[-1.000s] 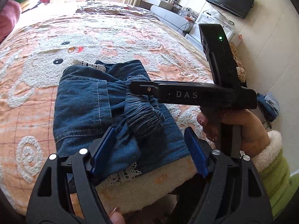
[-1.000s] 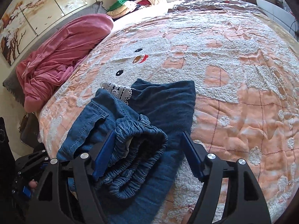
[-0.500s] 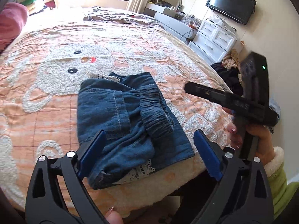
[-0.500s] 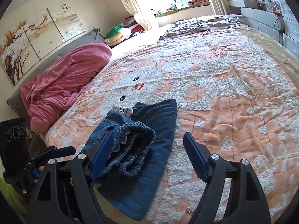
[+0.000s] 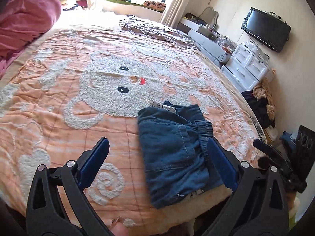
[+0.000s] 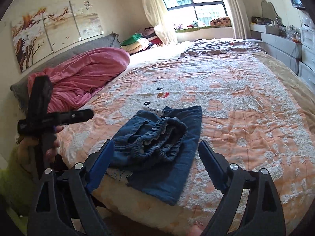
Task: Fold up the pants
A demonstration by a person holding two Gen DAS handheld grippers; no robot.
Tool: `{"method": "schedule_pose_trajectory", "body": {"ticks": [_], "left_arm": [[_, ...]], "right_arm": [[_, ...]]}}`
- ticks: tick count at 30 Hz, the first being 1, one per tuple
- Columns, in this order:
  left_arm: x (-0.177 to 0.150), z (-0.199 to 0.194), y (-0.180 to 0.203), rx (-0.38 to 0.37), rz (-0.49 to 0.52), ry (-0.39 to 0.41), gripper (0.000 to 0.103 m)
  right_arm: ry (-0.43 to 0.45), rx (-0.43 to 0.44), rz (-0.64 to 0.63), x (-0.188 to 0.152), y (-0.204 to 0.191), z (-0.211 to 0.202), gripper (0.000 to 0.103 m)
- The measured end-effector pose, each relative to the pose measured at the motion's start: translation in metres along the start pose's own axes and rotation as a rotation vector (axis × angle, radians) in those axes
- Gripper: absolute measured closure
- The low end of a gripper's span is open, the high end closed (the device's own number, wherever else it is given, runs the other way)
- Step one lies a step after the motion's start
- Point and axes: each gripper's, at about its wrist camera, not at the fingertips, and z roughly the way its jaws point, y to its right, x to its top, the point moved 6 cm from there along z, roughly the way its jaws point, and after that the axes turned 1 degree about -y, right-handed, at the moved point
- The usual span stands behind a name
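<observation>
Sunlit window behind the bed (painted panels on wall).

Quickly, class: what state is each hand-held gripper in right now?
Left hand-held gripper: open, holding nothing.
Right hand-held gripper: open, holding nothing.

Open bedspread around pants; seemingly unobstructed.

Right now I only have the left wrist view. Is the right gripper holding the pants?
Observer: No. The right gripper is open and holds nothing; the pants lie on the bed.
Reviewer: Is the fold tidy?
Observer: Not quite. In the right wrist view the waistband is bunched loosely on top.
Reviewer: And the left gripper from outside?
Observer: The left gripper is held out beside the pants, touching nothing.
</observation>
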Motion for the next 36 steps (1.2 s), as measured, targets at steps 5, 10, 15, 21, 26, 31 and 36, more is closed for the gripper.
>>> {"method": "schedule_pose_trajectory", "body": {"ticks": [5, 10, 15, 21, 26, 31, 36], "left_arm": [[0.011, 0.016, 0.001, -0.012, 0.043, -0.025, 0.010], [0.012, 0.050, 0.011, -0.083, 0.077, -0.138, 0.020], [0.009, 0.082, 0.020, -0.088, 0.133, -0.228, 0.042], [0.003, 0.113, 0.022, -0.055, 0.171, -0.294, 0.046], [0.001, 0.128, 0.021, -0.032, 0.185, -0.314, 0.046], [0.000, 0.130, 0.022, -0.038, 0.191, -0.308, 0.046], [0.000, 0.130, 0.025, -0.034, 0.193, -0.296, 0.045]], "right_arm": [[-0.037, -0.042, -0.187, -0.012, -0.049, 0.015, 0.027], [-0.085, 0.044, -0.381, -0.033, -0.099, 0.034, 0.034], [-0.119, 0.010, -0.573, -0.049, -0.121, 0.061, 0.046], [-0.139, -0.058, -0.697, -0.044, -0.117, 0.091, 0.068], [-0.242, 0.010, -0.717, -0.055, -0.112, 0.099, 0.100], [-0.275, 0.022, -0.695, -0.066, -0.097, 0.079, 0.100], [-0.265, 0.038, -0.592, -0.077, -0.083, 0.079, 0.100]]}}
